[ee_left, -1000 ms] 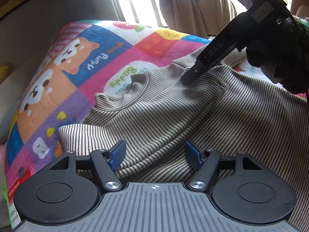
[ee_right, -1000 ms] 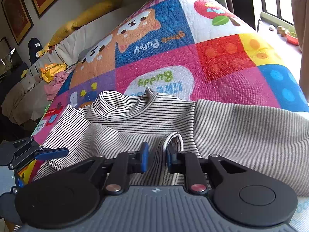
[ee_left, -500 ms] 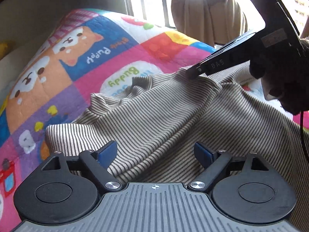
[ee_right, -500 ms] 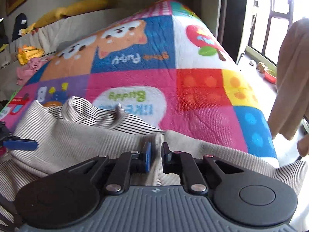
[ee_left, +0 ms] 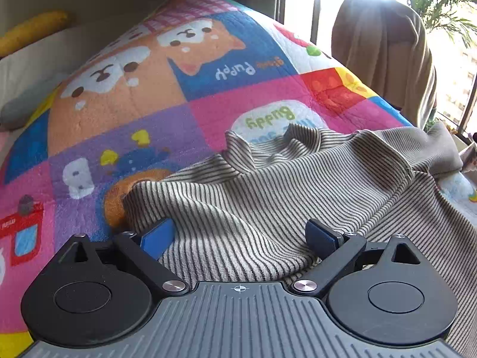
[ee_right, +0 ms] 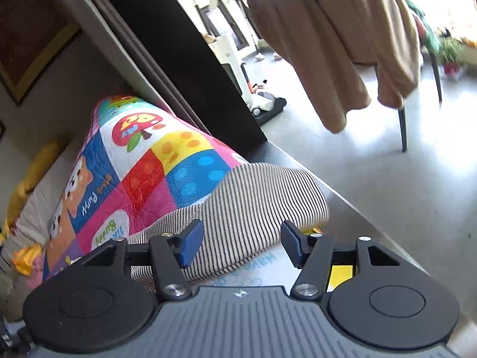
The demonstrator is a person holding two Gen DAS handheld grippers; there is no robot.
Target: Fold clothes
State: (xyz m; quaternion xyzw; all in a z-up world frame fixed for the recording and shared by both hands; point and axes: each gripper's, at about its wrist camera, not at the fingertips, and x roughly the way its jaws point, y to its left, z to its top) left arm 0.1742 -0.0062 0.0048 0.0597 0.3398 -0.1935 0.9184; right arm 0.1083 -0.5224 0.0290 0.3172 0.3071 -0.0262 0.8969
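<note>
A brown-and-white striped top (ee_left: 298, 185) lies crumpled on a colourful cartoon quilt (ee_left: 167, 95), its collar toward the far side. My left gripper (ee_left: 241, 235) is open, its blue fingertips spread just over the near part of the top. In the right wrist view a striped sleeve or side of the top (ee_right: 253, 203) hangs near the quilt's (ee_right: 155, 164) right edge. My right gripper (ee_right: 238, 244) is open and holds nothing, its fingers either side of that striped fold.
A chair draped with a tan cloth (ee_right: 334, 35) stands on the grey floor (ee_right: 402, 185) right of the bed; it also shows in the left wrist view (ee_left: 384, 53). A yellow pillow (ee_left: 32, 29) lies at the far left. A dark cabinet (ee_right: 184, 68) stands beyond the bed.
My right gripper was shut on a fold of the top; it has opened, let go and swung right toward the bed's edge. It has left the left wrist view.
</note>
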